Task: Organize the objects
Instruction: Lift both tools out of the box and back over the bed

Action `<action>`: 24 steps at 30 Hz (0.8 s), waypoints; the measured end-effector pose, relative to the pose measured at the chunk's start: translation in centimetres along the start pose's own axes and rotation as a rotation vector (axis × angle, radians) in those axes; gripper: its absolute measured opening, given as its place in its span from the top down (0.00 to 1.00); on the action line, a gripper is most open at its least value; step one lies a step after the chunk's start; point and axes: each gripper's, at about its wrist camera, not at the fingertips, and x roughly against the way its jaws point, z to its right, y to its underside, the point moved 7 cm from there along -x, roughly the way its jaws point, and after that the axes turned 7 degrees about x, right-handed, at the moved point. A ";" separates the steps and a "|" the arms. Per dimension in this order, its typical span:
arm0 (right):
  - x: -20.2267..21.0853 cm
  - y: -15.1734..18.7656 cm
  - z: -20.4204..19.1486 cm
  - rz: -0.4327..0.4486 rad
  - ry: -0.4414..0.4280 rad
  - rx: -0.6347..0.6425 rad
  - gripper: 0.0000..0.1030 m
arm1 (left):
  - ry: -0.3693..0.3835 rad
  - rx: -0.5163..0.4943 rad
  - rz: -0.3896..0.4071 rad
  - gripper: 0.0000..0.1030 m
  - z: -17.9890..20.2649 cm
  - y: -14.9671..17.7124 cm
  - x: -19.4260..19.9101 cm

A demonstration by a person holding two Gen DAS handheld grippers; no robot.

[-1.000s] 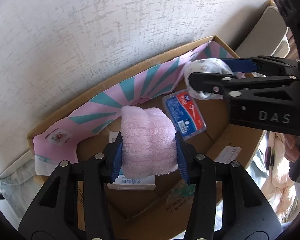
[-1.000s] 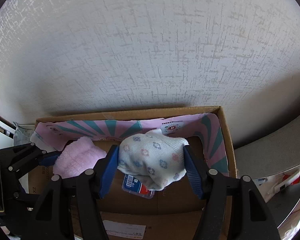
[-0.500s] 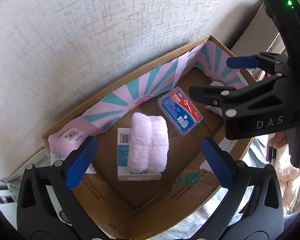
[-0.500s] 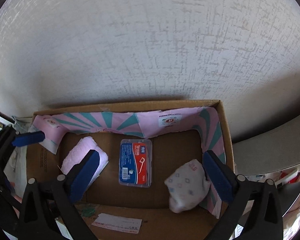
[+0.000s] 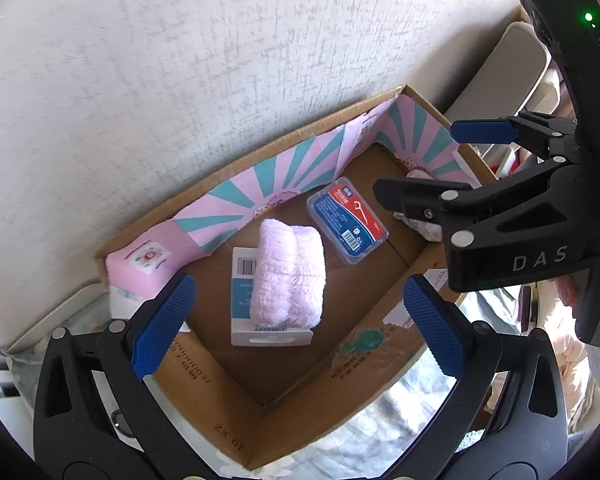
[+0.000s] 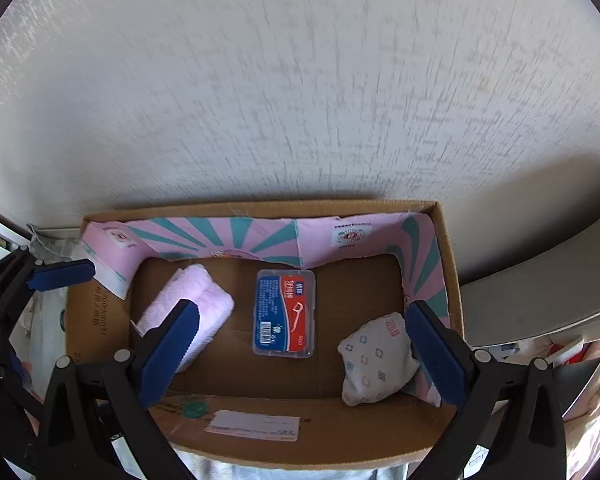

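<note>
Left gripper: jaws spread wide, blue pads flanking the view, nothing held, nothing touched; poised above the cardboard box. Right gripper: jaws likewise wide apart, empty, clear of all contents. Pink fluffy towel: folded, lying in the left part of the box floor, resting across a white and blue carton. Floss-pick case: clear plastic with red and blue label, flat on the box floor at centre, just beside the towel, apart from it. White patterned sock bundle: in the right front corner of the box, near the right-hand pad, contact with it not discernible. Pink and teal striped liner: standing along the back and side walls inside the box. Textured white wall behind. Versus one second ago: towel then pinched between the left pads, sock bundle then pinched between the right pads; both since released into the box. Versus half a second ago: jaws equally wide, both grippers drawn slightly farther back, contents unmoved.
</note>
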 end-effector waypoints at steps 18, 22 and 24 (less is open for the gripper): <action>10.9 -2.5 -9.5 0.232 0.024 0.127 0.00 | -0.073 0.109 0.284 0.00 -5.1 1.9 14.5; 13.2 -2.3 -12.1 0.292 0.020 0.155 0.00 | -0.086 0.174 0.332 0.00 -7.1 3.7 17.7; 14.4 -2.0 -13.4 0.319 0.017 0.170 0.00 | -0.091 0.205 0.352 0.00 -8.1 4.6 18.9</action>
